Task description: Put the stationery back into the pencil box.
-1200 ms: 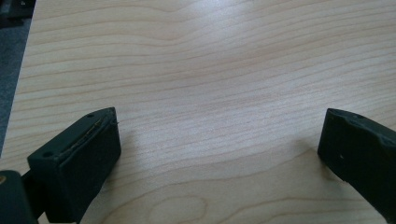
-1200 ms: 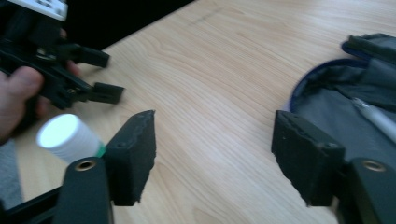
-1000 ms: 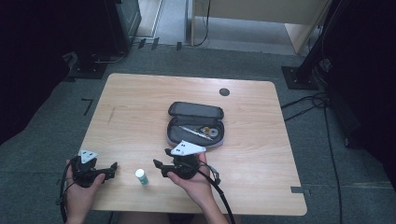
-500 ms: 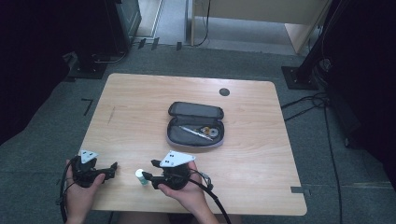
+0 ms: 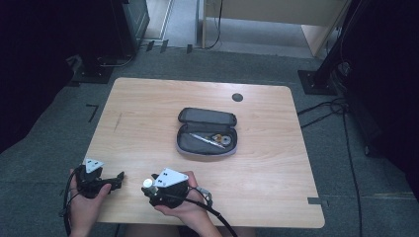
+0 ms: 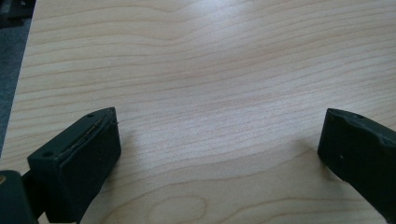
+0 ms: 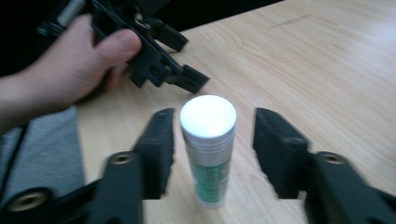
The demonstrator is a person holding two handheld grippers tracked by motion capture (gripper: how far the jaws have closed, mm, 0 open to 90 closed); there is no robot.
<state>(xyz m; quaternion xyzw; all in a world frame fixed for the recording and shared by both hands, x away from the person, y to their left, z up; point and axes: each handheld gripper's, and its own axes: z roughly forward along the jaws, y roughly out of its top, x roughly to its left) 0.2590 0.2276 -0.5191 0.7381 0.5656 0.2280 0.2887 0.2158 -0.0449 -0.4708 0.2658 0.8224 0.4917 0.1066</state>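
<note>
Right gripper (image 7: 209,126) has swung left to the tube (image 7: 208,144) at lower centre, jaws apart either side, ungripped; grasp likely next. Left gripper (image 5: 118,178) idle, released.

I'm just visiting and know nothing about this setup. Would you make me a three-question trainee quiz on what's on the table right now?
1. True or false: the zip case on the table lies open.
2. Which hand-held gripper has the small white-capped tube between its jaws: A) left hand-held gripper, B) right hand-held gripper?
3. Fill in: the tube is standing ____ on the wood.

Key
1. True; items show inside it.
2. B; the jaws flank the tube, apart from it on both sides.
3. Upright.
</note>
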